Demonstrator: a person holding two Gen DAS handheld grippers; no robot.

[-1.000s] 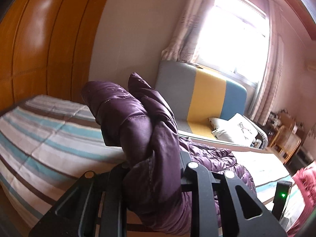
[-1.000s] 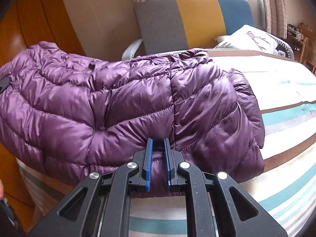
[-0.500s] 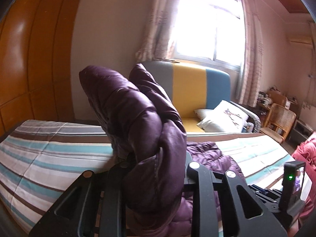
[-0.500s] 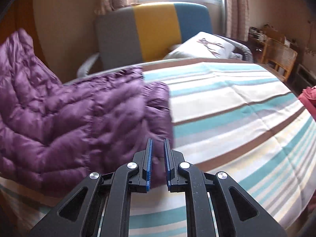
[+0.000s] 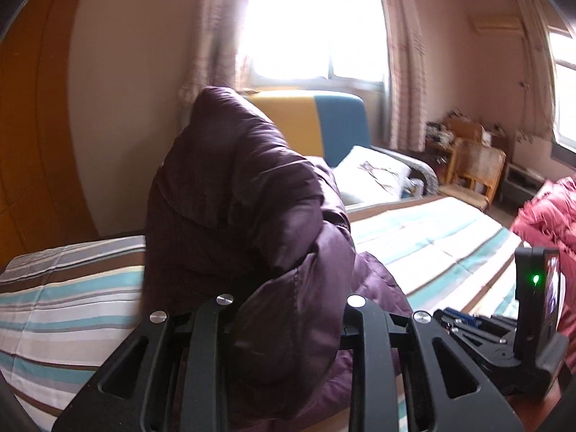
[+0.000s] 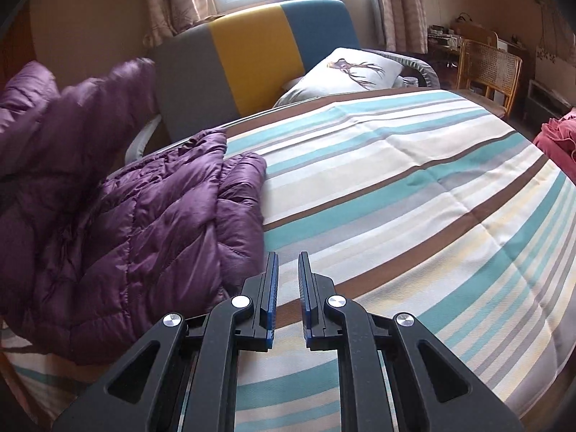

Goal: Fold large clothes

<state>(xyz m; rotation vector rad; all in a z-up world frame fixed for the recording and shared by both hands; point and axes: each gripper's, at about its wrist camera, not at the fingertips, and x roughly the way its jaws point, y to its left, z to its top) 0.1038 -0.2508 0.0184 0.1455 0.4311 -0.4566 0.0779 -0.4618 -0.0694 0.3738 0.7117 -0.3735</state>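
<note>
A purple quilted down jacket (image 6: 118, 230) lies bunched on the left side of the striped bed (image 6: 414, 187). My left gripper (image 5: 288, 309) is shut on a thick fold of the purple jacket (image 5: 244, 194) and holds it up off the bed; the fabric hides its fingertips. My right gripper (image 6: 288, 262) is empty, its blue-padded jaws a narrow gap apart, hovering over the bedsheet just right of the jacket's edge. The right gripper's body also shows in the left wrist view (image 5: 511, 338), low at the right.
A grey, yellow and blue sofa (image 6: 252, 61) with a white pillow (image 6: 345, 72) stands beyond the bed under the window. A wicker chair (image 6: 489, 68) is at the far right. A red garment (image 5: 547, 216) lies at the bed's right edge. A wooden wardrobe (image 5: 32, 144) stands at the left.
My right gripper has let go of the jacket's edge and moved right, now over bare sheet. My left gripper has swung right and lifted, still gripping its fold.
</note>
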